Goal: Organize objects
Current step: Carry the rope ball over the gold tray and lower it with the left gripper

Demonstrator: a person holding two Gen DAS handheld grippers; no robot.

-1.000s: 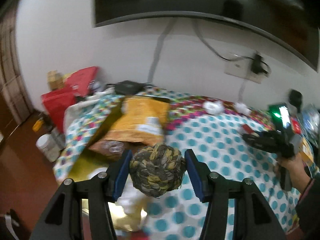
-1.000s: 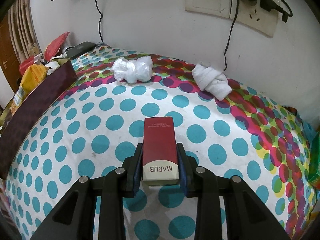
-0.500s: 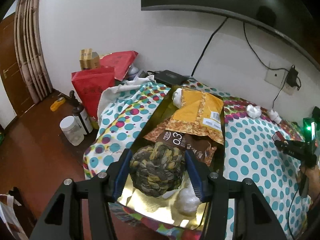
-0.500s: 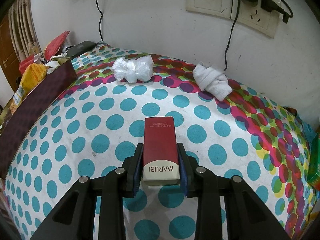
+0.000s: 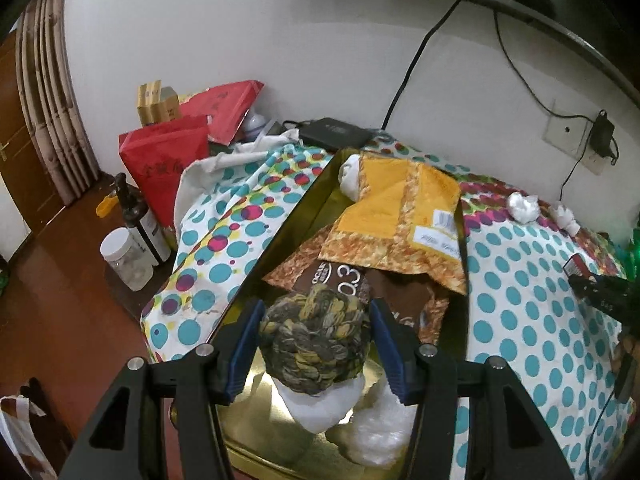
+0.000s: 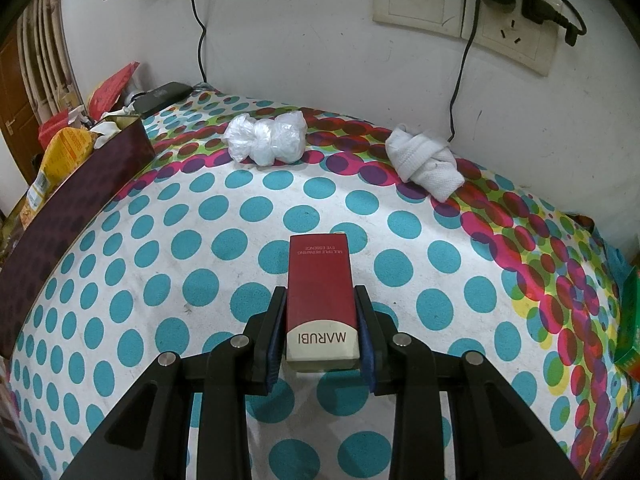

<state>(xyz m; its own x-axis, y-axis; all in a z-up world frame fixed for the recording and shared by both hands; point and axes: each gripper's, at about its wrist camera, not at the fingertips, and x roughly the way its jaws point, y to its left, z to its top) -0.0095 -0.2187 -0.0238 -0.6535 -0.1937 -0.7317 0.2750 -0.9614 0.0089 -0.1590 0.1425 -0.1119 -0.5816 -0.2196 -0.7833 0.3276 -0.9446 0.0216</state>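
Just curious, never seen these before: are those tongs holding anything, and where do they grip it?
Left tongs clamp a patterned fabric ball by its sides. Right tongs grip the red MARUBI box by its long sides, near the labelled end.

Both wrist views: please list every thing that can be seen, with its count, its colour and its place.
Patterned ball: 1, dark grey and yellow, between the left fingers, over the box.
MARUBI carton: 1, red and white, in the right gripper.
Box: 1, gold inside, maroon outside, on the table's left part.
Packets: 1 yellow-orange, at least 1 brown, in the box.
Plastic bundle: 1, white, near the wall.
Rolled cloth: 1, white, right of the bundle.
Tablecloth: 1, white with teal dots.
Red bags: 2, beside the table.
Bottle: 1, dark, on the floor.
Jar: 1, clear.
Left gripper: black.
Right gripper: black.
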